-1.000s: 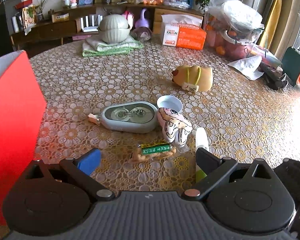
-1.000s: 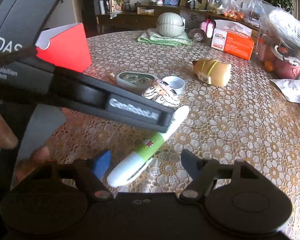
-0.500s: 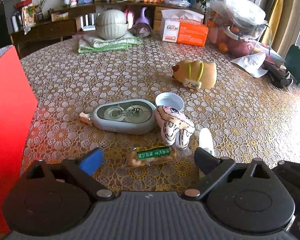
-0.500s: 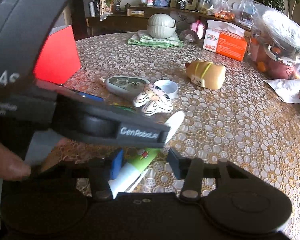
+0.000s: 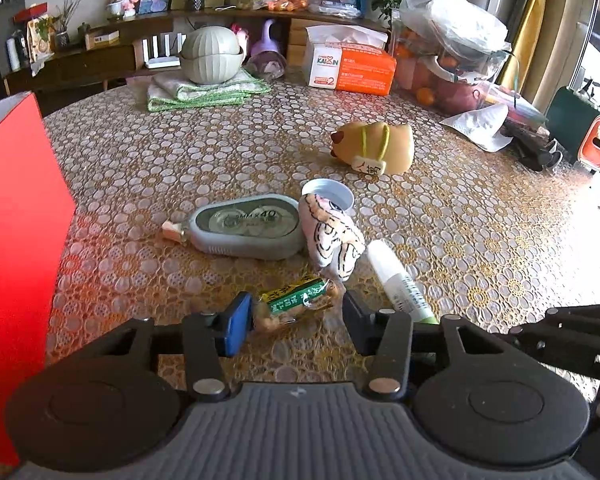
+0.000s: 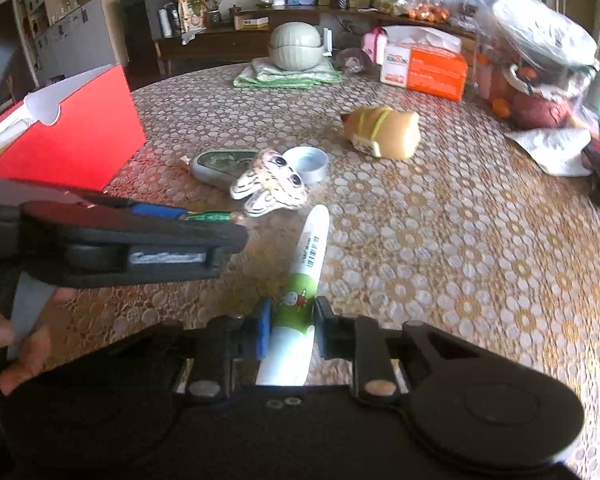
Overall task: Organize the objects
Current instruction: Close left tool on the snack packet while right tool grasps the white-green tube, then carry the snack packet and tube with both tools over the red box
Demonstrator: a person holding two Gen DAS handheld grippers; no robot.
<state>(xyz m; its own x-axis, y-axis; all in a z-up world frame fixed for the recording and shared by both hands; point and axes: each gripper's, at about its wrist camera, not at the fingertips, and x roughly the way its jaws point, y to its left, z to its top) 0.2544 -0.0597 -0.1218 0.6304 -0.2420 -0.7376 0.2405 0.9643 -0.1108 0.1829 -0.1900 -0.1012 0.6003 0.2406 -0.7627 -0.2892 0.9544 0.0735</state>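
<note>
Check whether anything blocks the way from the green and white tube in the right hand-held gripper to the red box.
The right hand-held gripper, jaws just closing, grips the green and white tube. Between it and the red box is the left hand-held gripper, holding the snack packet. The table there is otherwise bare.

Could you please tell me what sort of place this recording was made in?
Most likely a home living or dining room: a lace-patterned tablecloth covers the table, a sideboard holds ornaments and photos, and curtains hang at right.
</note>
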